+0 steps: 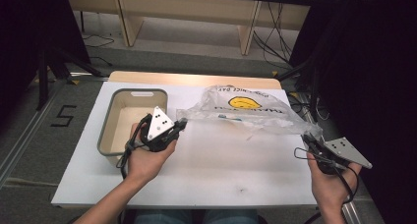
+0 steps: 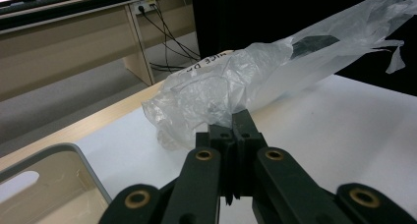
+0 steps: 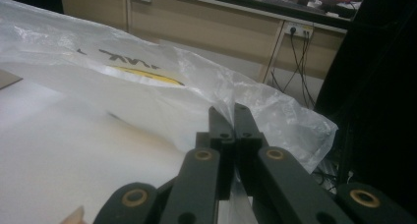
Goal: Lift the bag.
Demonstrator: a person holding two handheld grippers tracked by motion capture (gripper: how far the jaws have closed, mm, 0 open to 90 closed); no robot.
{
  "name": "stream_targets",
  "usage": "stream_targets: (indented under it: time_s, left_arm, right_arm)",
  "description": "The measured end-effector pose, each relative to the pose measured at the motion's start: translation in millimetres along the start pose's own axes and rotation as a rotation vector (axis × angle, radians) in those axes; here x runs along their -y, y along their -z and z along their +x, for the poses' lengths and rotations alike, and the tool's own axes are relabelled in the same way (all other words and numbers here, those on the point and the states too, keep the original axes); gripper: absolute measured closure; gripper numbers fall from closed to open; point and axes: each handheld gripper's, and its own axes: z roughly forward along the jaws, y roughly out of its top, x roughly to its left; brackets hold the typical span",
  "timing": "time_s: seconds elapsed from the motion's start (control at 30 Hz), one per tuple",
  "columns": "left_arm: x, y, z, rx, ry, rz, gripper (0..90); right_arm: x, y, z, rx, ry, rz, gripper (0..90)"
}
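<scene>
Two grippers pinch one clear plastic bag [image 1: 246,111] by opposite ends, stretched just above the white table [image 1: 206,170]. Left gripper [image 1: 181,126] clenched on crinkled film at the bag's left end, beside the grey bin [image 1: 105,130]; right gripper [image 1: 309,138] clamped on the right end at the table's edge. Bag thin, translucent, wrinkled; yellow smiley print and dark lettering read upside down from above.
</scene>
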Motion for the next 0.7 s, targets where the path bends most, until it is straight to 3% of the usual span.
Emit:
stream_targets:
  time_s: [0.7]
  left_arm:
    - [-6.7, 7.4, 1.4, -0.012, -0.010, -0.052, 89.4]
  right_arm:
    - [-7.0, 1.6, 1.1, 0.001, -0.002, -0.029, 90.0]
